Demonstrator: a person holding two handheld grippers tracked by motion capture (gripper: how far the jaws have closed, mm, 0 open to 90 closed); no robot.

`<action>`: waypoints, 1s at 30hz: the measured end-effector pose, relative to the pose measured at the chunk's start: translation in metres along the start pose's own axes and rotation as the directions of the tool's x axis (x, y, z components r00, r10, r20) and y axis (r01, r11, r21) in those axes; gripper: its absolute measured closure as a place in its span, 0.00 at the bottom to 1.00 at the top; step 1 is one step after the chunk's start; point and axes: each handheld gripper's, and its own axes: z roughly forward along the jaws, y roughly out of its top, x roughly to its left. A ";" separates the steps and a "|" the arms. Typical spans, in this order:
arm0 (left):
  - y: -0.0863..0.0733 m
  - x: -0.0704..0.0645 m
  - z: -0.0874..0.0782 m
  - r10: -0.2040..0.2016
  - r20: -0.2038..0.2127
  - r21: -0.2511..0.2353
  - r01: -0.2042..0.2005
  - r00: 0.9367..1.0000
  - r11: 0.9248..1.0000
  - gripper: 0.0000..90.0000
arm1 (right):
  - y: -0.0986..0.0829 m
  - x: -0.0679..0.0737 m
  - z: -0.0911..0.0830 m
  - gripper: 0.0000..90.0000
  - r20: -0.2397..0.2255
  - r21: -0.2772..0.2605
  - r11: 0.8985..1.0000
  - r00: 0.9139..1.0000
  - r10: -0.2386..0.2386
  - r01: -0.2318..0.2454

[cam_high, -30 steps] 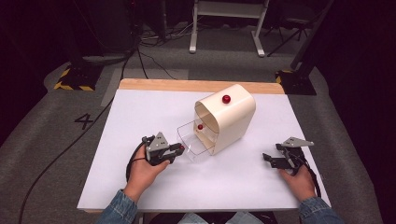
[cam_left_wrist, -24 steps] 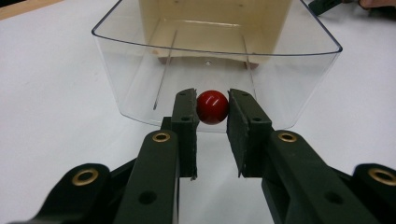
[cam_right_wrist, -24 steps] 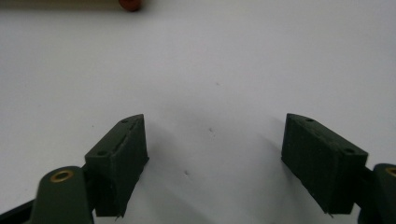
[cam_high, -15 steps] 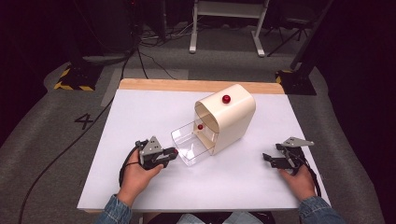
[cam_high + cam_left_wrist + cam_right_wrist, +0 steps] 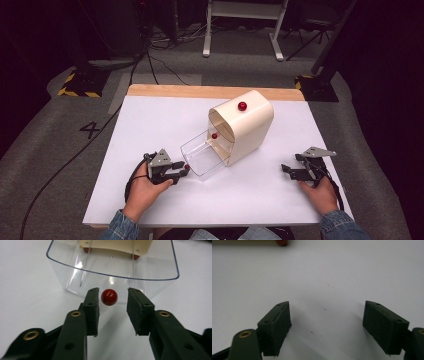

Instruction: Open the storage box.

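A cream box (image 5: pixel 247 127) with a rounded top and a red knob (image 5: pixel 242 106) on it stands mid-table. Its clear drawer (image 5: pixel 202 155) is pulled out toward me; in the left gripper view the drawer (image 5: pixel 112 262) curves across the top. A small red drawer knob (image 5: pixel 186 166) sits on the drawer's front. My left gripper (image 5: pixel 182 171) is open, with the knob (image 5: pixel 109 297) between its jaws (image 5: pixel 113 293) and a gap on each side. My right gripper (image 5: pixel 287 171) rests open on the table right of the box, nothing between its pads (image 5: pixel 327 303).
The white table (image 5: pixel 150 115) has a wooden strip along its far edge. A second red ball (image 5: pixel 214 135) shows inside the box's opening. A red foot (image 5: pixel 281 242) of the box peeks in at the top of the right gripper view. Cables and stands lie on the floor beyond.
The clear drawer has slid out of the box toward me, and my left gripper has drawn back toward the table's front edge with it. The right gripper has stayed put.
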 end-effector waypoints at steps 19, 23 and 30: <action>0.031 0.002 -0.027 0.019 -0.042 -0.075 -0.022 0.999 0.997 0.49 | 0.000 0.000 0.000 0.25 0.002 0.000 1.000 1.000 -0.001 0.001; 0.044 -0.001 -0.025 0.037 -0.031 -0.105 -0.040 0.999 0.994 0.49 | 0.000 0.000 0.000 0.25 0.003 0.001 1.000 1.000 -0.001 0.001; 0.061 -0.006 -0.022 0.069 -0.017 -0.142 -0.071 0.997 0.987 0.49 | 0.000 0.000 0.000 0.25 0.004 0.001 1.000 1.000 0.000 0.000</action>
